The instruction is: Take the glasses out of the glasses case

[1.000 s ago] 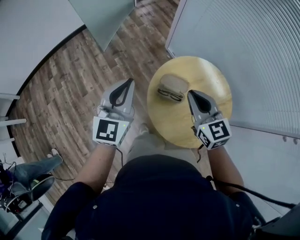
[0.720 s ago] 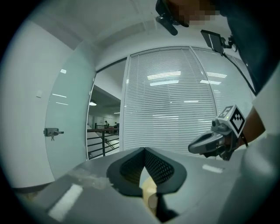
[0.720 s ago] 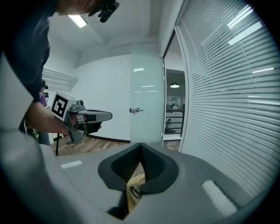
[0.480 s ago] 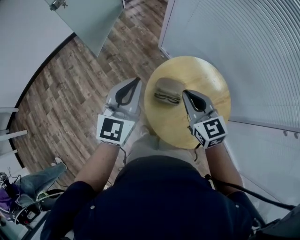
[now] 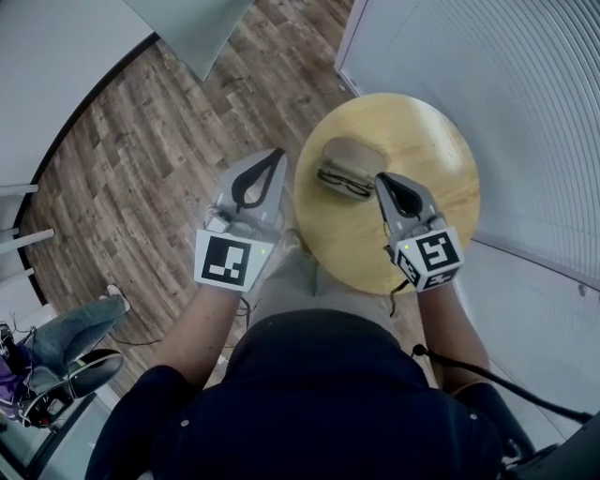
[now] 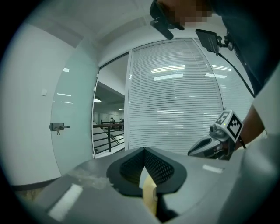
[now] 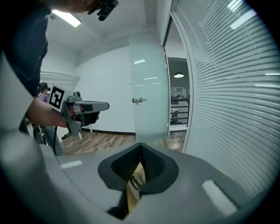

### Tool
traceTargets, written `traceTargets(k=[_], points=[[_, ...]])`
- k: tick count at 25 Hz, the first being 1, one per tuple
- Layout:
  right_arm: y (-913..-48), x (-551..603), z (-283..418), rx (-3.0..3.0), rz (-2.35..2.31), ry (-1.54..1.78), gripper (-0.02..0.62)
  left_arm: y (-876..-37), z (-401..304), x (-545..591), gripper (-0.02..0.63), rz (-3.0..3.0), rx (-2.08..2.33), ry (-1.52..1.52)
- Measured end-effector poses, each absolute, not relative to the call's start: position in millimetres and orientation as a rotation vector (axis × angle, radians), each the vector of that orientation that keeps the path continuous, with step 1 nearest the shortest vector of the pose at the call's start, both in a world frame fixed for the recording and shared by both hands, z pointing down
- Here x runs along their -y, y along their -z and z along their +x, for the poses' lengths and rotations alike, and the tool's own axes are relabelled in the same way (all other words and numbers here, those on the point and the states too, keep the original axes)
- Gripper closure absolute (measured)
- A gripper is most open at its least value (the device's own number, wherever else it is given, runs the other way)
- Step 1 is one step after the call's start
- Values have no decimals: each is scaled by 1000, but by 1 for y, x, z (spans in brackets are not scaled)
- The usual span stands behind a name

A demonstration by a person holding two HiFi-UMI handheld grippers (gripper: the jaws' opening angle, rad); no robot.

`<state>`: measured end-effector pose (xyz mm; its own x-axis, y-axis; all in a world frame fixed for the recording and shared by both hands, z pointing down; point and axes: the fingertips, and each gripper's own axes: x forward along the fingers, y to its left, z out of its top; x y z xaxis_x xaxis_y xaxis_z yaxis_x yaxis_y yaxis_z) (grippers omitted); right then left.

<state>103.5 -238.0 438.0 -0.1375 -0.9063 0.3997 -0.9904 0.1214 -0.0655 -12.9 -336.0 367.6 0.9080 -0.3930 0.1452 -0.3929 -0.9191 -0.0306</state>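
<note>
An open tan glasses case [image 5: 349, 153] lies on the round wooden table [image 5: 427, 141], with dark-framed glasses [image 5: 342, 181] resting at its near edge. My right gripper [image 5: 383, 180] hovers over the table just right of the glasses, shut and empty. In the right gripper view its jaws [image 7: 140, 145] meet at the tips, and a bit of the glasses [image 7: 136, 182] shows through the gap below them. My left gripper [image 5: 277, 156] hangs beside the table's left rim, also shut with nothing in it; its tips [image 6: 144, 150] touch in the left gripper view.
A wall of white blinds [image 5: 487, 66] curves close behind and right of the table. A frosted glass door [image 5: 192, 28] stands at the far left over the wood floor [image 5: 141, 159]. Someone's leg and shoe [image 5: 80, 323] are at lower left. A black cable [image 5: 487, 380] trails from my right arm.
Both grippers have sunk and crept forward. The right tip now sits close beside the glasses, and the left tip has come up to the table's left rim. Both stayed shut.
</note>
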Motion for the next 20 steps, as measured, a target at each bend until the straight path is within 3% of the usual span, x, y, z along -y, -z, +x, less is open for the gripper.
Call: traceTargets(k=[13,20], points=[[-531,221,122,2175,1735,-576,580,-434,24,317,600,-3092,-649,323],[-550,243,103,2165,1628,-631,532,-455,12,336,600,-3138,-662,363]])
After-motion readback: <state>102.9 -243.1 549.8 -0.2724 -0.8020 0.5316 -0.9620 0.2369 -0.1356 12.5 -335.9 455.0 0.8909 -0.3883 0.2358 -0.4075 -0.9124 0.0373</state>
